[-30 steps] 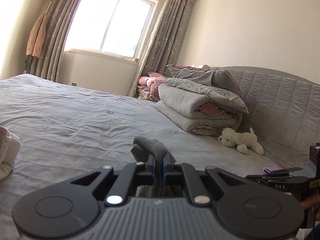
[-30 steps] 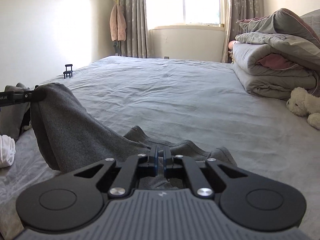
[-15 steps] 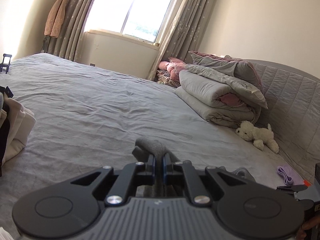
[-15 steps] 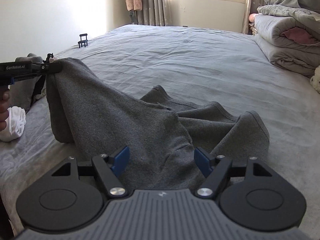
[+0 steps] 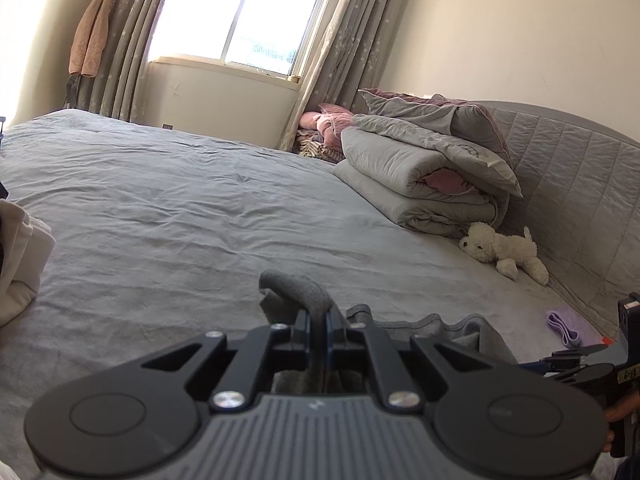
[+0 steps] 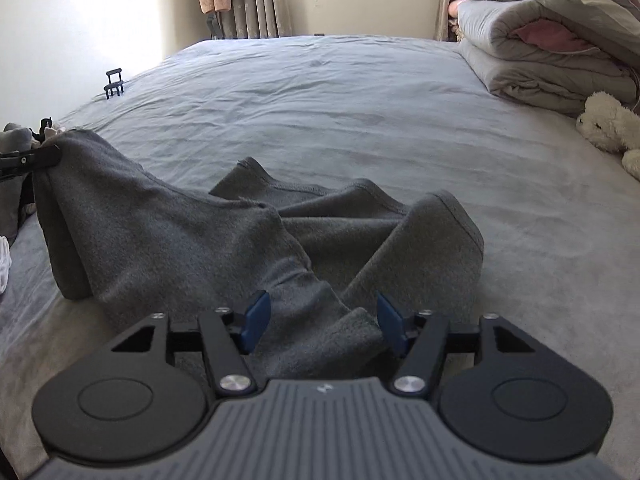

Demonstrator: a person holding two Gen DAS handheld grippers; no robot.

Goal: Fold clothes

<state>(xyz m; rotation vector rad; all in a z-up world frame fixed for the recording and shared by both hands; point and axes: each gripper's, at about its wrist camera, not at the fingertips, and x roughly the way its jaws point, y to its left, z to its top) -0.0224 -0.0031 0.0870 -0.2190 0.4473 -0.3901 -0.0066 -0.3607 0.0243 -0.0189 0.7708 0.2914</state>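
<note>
The grey garment (image 6: 224, 236) lies rumpled across the lower middle of the bed (image 6: 360, 92). The left gripper (image 5: 316, 320) has its jaws clamped on one corner, holding that end up at the left edge of the right wrist view. The right gripper (image 6: 322, 320) has its jaws opening, cloth lying loose between them, probably to lay that end down. The garment's near edge is hidden under both grippers.

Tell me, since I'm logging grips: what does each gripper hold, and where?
Left gripper pinches the grey garment at a raised corner. Right gripper is opening, its pads off the cloth lying between them.
</note>
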